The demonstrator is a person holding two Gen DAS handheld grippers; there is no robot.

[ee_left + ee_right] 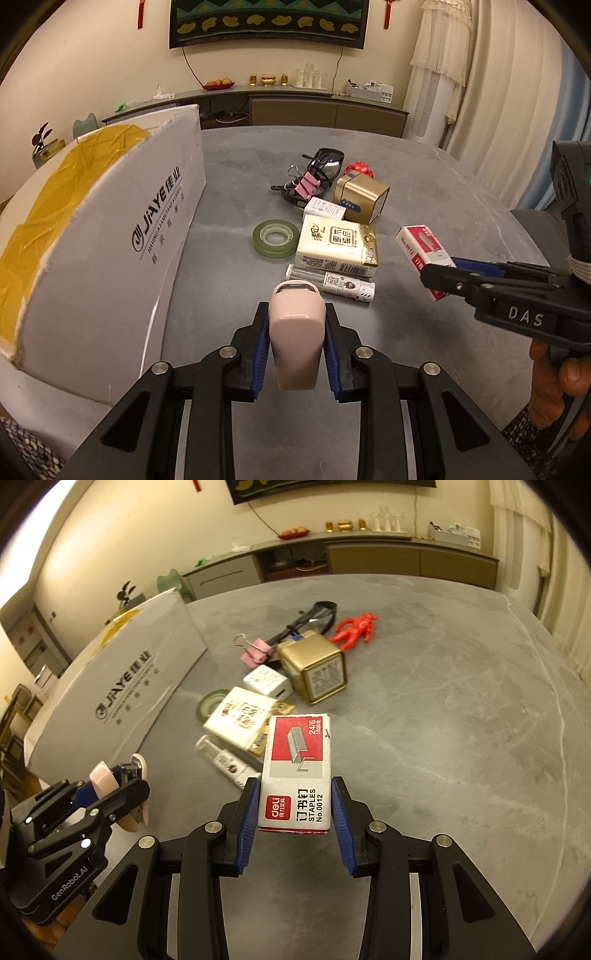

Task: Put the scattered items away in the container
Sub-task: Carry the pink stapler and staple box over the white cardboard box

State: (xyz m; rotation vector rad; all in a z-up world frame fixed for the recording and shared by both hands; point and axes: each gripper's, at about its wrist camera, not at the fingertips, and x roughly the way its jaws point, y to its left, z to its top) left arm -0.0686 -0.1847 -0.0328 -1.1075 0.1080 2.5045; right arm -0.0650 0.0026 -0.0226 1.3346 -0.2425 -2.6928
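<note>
My left gripper (295,350) is shut on a pale pink stapler (296,332), held above the grey table just right of the white cardboard box (110,236). My right gripper (295,819) is shut on a red and white staples box (297,771); in the left wrist view that staples box (421,243) hangs at the right. On the table lie a green tape roll (276,237), a tissue pack (338,245), a white tube (340,284), a gold tin (361,198), a small white box (325,209), a pink binder clip (307,184), black glasses (321,166) and a red figure (354,629).
The white box (122,690) stands open at the table's left, its inside lined with yellow tape. A hand (557,384) holds the right gripper's handle at the lower right. A long sideboard (295,107) runs along the far wall. Bare grey tabletop (443,720) spreads to the right.
</note>
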